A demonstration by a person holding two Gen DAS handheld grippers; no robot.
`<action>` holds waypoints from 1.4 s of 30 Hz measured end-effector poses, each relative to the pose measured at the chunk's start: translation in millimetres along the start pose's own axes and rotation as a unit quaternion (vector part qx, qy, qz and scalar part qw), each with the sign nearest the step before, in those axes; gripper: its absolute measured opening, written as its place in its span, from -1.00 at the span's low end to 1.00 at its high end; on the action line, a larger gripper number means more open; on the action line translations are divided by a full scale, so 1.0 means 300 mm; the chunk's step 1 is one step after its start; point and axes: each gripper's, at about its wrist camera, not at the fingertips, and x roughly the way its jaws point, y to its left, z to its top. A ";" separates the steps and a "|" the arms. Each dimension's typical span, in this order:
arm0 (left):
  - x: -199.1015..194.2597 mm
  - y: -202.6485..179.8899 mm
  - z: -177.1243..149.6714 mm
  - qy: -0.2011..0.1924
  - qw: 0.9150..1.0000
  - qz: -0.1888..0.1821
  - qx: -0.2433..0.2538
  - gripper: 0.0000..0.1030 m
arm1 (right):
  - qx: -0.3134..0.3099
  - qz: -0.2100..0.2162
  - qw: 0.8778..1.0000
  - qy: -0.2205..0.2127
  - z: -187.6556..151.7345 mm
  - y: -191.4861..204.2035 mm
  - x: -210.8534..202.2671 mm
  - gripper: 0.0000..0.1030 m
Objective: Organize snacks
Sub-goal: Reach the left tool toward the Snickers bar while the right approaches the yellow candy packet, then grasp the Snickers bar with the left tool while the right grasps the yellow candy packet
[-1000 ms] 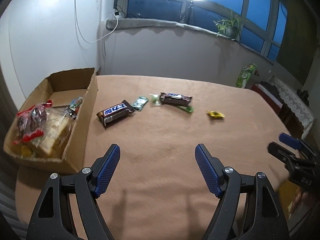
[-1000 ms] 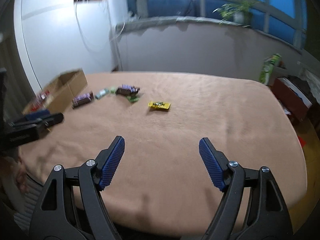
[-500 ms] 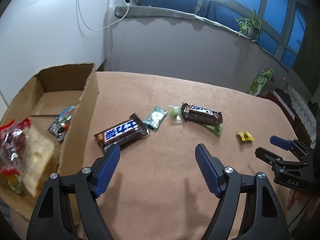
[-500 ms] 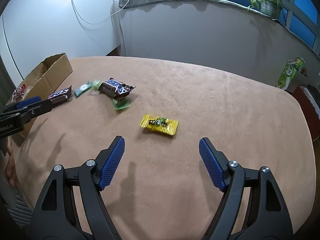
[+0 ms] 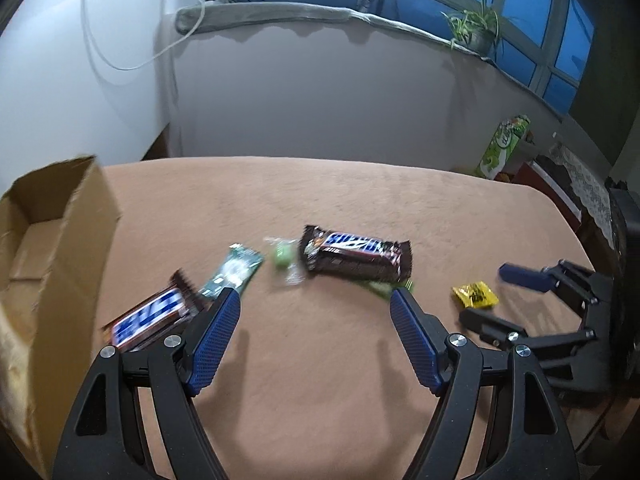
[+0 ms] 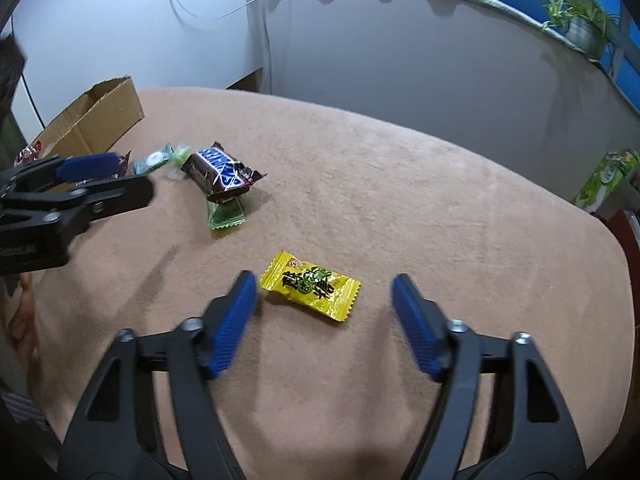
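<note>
Right gripper (image 6: 322, 312): the fingers (image 6: 234, 322) stand apart, one on each side of the yellow candy (image 6: 310, 286). The jaws have just been closing, but neither pad touches the wrapper; the left pad is just beside the wrapper's near-left corner, and the right pad is clear of it. The yellow candy lies flat on the tabletop (image 6: 440, 208), long axis running from upper left to lower right in the right wrist view. Dark printed characters and a green motif mark its face; the characters are not legible.

Left gripper (image 5: 316, 332): the fingers (image 5: 212, 344) are held moderately wide and grip nothing. They hover over bare tabletop, close in front of the row of snacks.

Snack row, left wrist view: a brown bar (image 5: 150, 318) with a blue-and-white label, blurred and unreadable, lies near the cardboard box (image 5: 60, 240), long axis diagonal, its lower end toward the box. Beside it lie a pale green packet (image 5: 234, 272) and a small clear-wrapped green candy (image 5: 282, 258). A brown Snickers bar (image 5: 356, 254) lies with its long axis nearly across the view; its label reads upside down from here. It rests on a green wrapper (image 6: 224, 216), which protrudes from under its near end in the right wrist view.

The cardboard box stands open at the left edge of the tabletop.
</note>
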 end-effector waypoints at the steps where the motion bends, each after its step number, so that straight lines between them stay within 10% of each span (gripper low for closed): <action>1: 0.018 -0.007 0.009 0.004 1.000 -0.002 0.000 0.50 | -0.001 0.002 1.000 0.001 0.001 -0.001 0.007 0.26; 18: 0.145 -0.091 0.070 0.025 0.999 -0.009 0.032 0.50 | 0.008 0.006 1.000 -0.015 -0.035 -0.039 -0.029 -0.82; 27: 0.205 -0.129 0.081 0.051 0.997 -0.015 0.059 0.50 | 0.027 0.000 0.999 -0.022 -0.070 -0.048 -0.062 -0.83; 42: 0.169 -0.116 0.071 0.035 0.997 -0.056 0.050 -0.10 | 0.041 -0.002 0.998 -0.038 -0.102 -0.054 -0.111 -0.84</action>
